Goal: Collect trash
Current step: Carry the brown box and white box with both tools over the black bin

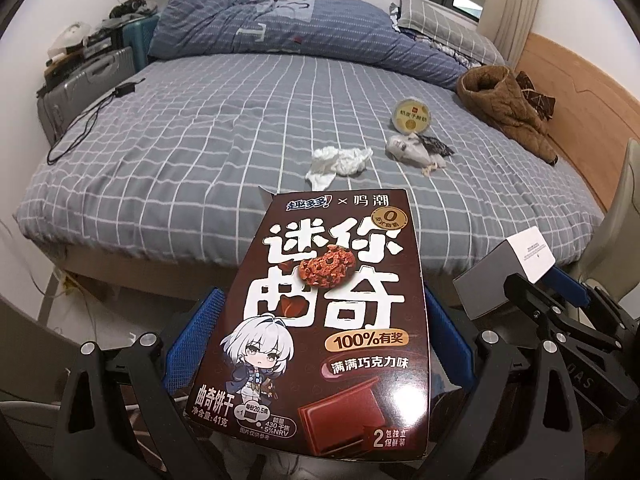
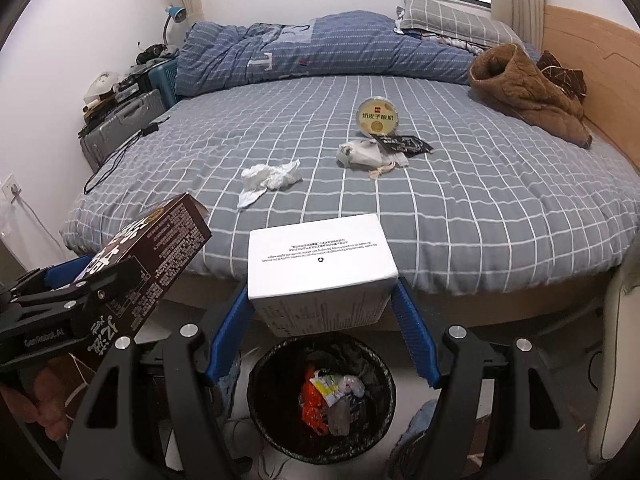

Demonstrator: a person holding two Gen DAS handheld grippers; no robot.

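**Both grippers loaded, bin under the right one**

Currently the left gripper [image 1: 320, 340] is clamped on a brown chocolate-cookie box [image 1: 324, 320], blue pads pressing both long sides, printed face up toward the camera. The box's top flap is open at the far end. From the right wrist view the same box [image 2: 160, 248] sits off to the left, tilted, far end higher.

The right gripper [image 2: 320, 320] holds a white carton [image 2: 320, 260], jaws roughly 2/3 open with the pads against the carton's 2 sides. Carton hangs off the foot of the bed [image 2: 480, 208], directly above a round black trash bin [image 2: 264, 400] on the floor. The bin already has an orange wrapper and some crumpled plastic in it.

Remaining on the grey checked bedsheet:
- crumpled white tissue [image 2: 272, 178], nearest the foot of the bed
- crumpled white bag [image 2: 360, 154] with a black wrapper [image 2: 406, 145] touching it
- round yogurt cup [image 2: 378, 117] just behind those 2

A brown jacket [image 2: 528, 92] lies by the headboard, well apart from the trash. A rolled blue quilt [image 2: 320, 52] lies across the far side.
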